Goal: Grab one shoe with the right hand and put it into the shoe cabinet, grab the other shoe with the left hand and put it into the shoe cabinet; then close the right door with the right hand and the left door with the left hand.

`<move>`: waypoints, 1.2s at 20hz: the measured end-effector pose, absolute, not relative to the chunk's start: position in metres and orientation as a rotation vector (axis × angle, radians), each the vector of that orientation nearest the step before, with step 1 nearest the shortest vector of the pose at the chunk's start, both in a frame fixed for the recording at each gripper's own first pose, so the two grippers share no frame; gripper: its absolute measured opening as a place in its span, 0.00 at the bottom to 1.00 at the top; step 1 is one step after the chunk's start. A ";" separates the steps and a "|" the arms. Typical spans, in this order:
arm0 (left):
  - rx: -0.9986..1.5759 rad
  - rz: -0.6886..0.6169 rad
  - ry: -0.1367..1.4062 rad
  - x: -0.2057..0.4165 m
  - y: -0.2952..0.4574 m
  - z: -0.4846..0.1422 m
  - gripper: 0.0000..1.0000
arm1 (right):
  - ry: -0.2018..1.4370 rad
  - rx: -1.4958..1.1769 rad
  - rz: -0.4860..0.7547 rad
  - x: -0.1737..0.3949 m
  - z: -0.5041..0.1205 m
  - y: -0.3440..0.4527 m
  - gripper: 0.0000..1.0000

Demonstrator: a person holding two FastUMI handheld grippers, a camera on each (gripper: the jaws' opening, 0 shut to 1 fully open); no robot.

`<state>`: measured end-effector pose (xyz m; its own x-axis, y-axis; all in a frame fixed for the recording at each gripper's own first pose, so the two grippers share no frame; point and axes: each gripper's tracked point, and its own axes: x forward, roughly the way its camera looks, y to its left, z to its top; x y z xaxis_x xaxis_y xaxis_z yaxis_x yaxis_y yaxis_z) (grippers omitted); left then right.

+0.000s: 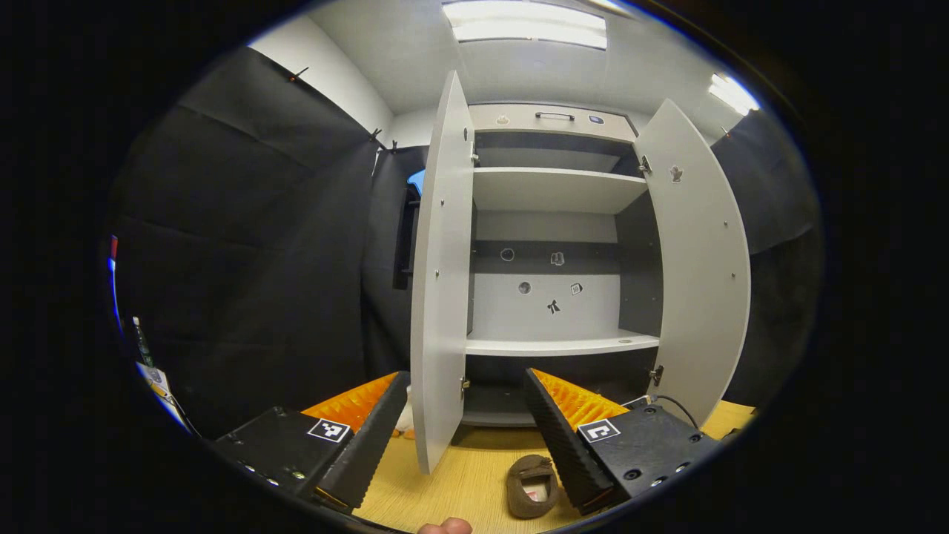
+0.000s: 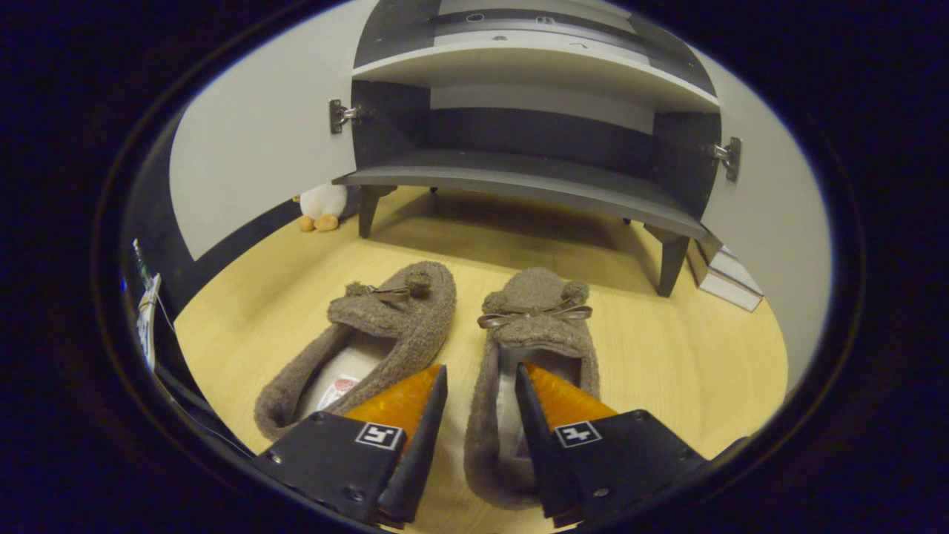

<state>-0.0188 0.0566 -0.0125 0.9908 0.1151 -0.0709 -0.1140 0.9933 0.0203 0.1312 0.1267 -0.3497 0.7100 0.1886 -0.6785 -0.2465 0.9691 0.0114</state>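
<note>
Woolly right slipper [image 2: 519, 371] straddled by right gripper [image 2: 480, 386] fingers.

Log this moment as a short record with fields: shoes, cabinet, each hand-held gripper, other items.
shoes: two brown fuzzy slippers, left slipper and right slipper, side by side on the wood floor
cabinet: shoe cabinet with both doors open, shelves bare
right hand-held gripper: straddling the right slipper's inner wall, jaws not seen pressing
left hand-held gripper: open, raised, facing the cabinet
other items: plush toy by the left door
</note>
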 end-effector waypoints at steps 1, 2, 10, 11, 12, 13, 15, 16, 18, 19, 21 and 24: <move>0.016 0.117 0.077 -0.020 0.058 -0.014 0.95 | 0.736 -0.088 0.230 0.136 -0.351 0.126 0.48; 0.015 0.120 0.079 -0.020 0.060 -0.015 0.95 | 0.732 -0.096 0.219 0.141 -0.355 0.125 0.45; -0.008 0.110 0.096 -0.018 0.060 -0.021 0.95 | 0.582 -0.123 0.183 0.158 -0.323 0.110 0.06; -0.008 0.104 0.099 -0.019 0.060 -0.022 0.95 | 0.561 -0.111 0.193 0.155 -0.311 0.110 0.06; -0.009 0.097 0.101 -0.018 0.057 -0.023 0.95 | 0.531 -0.106 0.200 0.152 -0.296 0.111 0.06; -0.013 0.087 0.103 -0.018 0.053 -0.024 0.95 | 0.492 -0.119 0.197 0.151 -0.278 0.107 0.07; -0.018 0.069 0.098 -0.016 0.044 -0.025 0.95 | 0.414 -0.126 0.206 0.146 -0.233 0.104 0.06; -0.018 0.062 0.093 -0.014 0.040 -0.024 0.95 | 0.381 -0.120 0.214 0.143 -0.206 0.104 0.06; -0.016 0.046 0.087 -0.014 0.032 -0.023 0.95 | 0.308 -0.099 0.226 0.148 -0.147 0.102 0.06; -0.015 0.040 0.086 -0.014 0.030 -0.024 0.95 | 0.276 -0.098 0.230 0.155 -0.118 0.099 0.06; -0.016 0.029 0.083 -0.014 0.025 -0.023 0.95 | 0.226 -0.097 0.238 0.172 -0.064 0.094 0.06; -0.012 0.018 0.073 -0.015 0.021 -0.020 0.95 | 0.208 -0.080 0.246 0.217 -0.005 0.092 0.06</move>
<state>-0.0145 0.0214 -0.0205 0.9972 0.0176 -0.0733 -0.0184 0.9998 -0.0115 0.2165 0.0923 -0.0050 0.9485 0.2336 -0.2139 -0.2500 0.9668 -0.0528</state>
